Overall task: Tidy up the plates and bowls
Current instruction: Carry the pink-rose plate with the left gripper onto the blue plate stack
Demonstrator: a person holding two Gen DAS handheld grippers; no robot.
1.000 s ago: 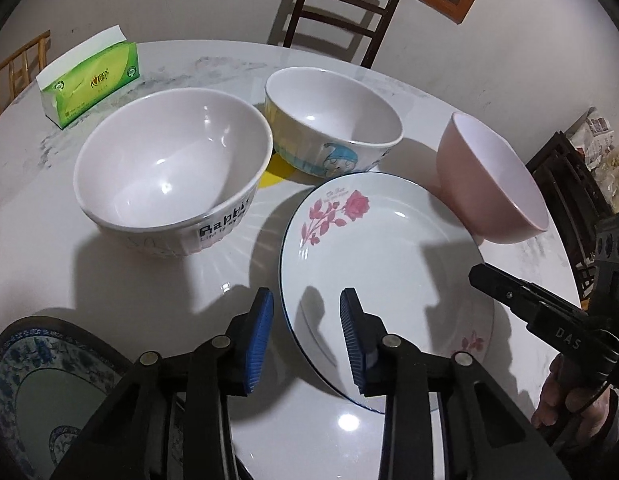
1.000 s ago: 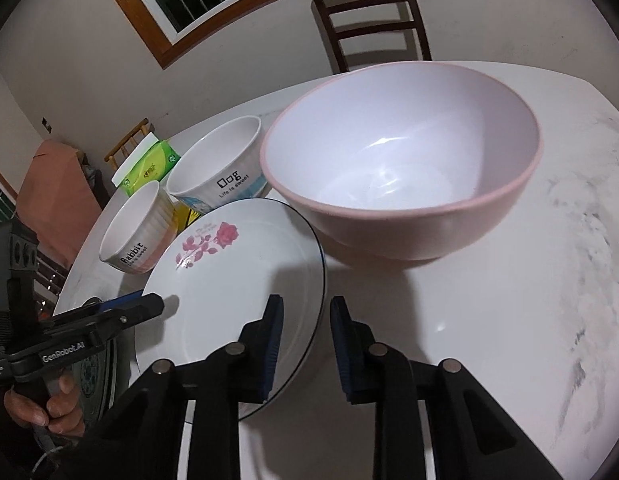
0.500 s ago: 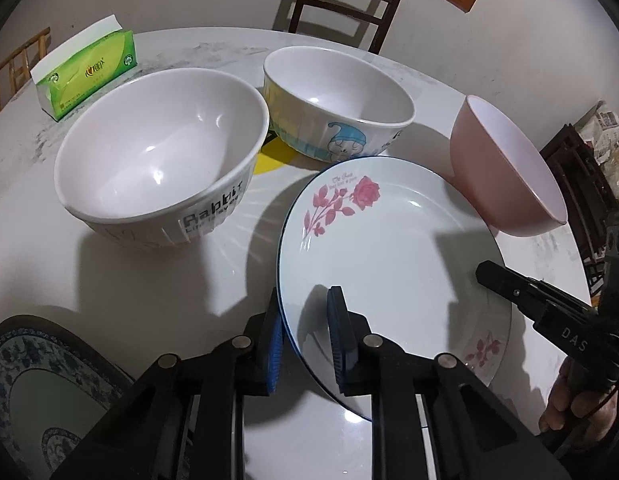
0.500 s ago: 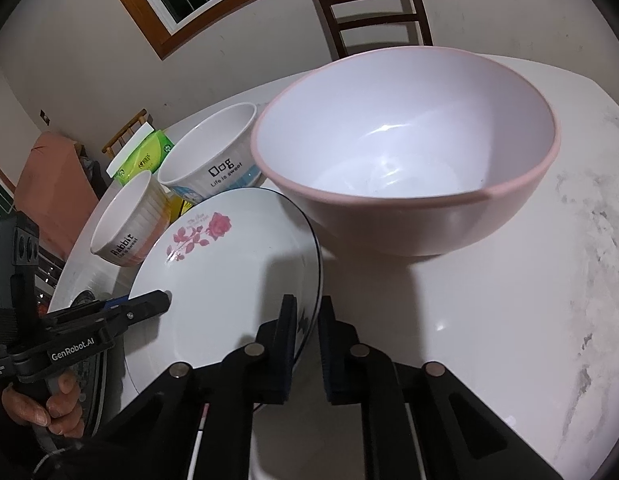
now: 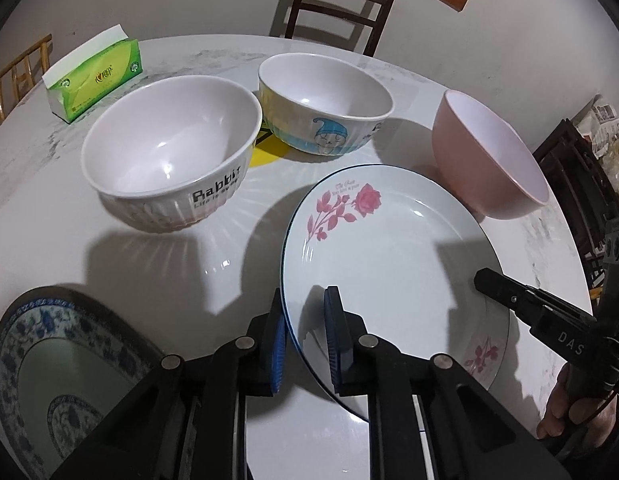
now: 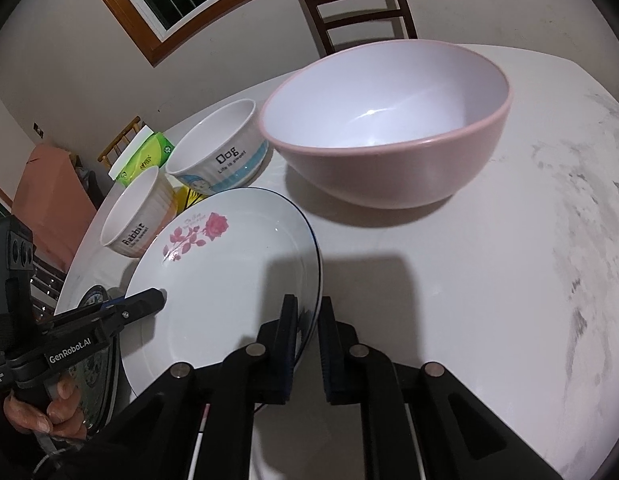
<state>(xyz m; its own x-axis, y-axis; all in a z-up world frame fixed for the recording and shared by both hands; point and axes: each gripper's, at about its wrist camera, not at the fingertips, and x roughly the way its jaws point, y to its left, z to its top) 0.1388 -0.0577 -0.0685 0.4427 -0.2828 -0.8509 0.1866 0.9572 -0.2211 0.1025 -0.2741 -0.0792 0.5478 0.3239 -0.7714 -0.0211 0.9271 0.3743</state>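
Observation:
A white plate with pink roses [image 5: 393, 264] [image 6: 229, 280] is held off the white table, tilted. My left gripper [image 5: 305, 312] is shut on its left rim. My right gripper [image 6: 308, 320] is shut on its right rim and shows in the left wrist view [image 5: 505, 292]. A white "Rabbit" bowl [image 5: 169, 152] [image 6: 133, 216], a "Dog" bowl with a blue cartoon [image 5: 325, 108] [image 6: 217, 156] and a pink bowl [image 5: 489, 160] [image 6: 385, 120] stand behind the plate. A blue-patterned plate [image 5: 49, 368] lies at the lower left.
A green tissue box [image 5: 93, 76] sits at the far left of the round table [image 5: 149, 264]. A dark wooden chair [image 5: 341, 4] stands behind the table. The table's right edge [image 6: 581, 240] curves past the pink bowl.
Both grippers have closed on the rose plate's rims. The plate has lifted and tilted off the table. The bowls have not moved.

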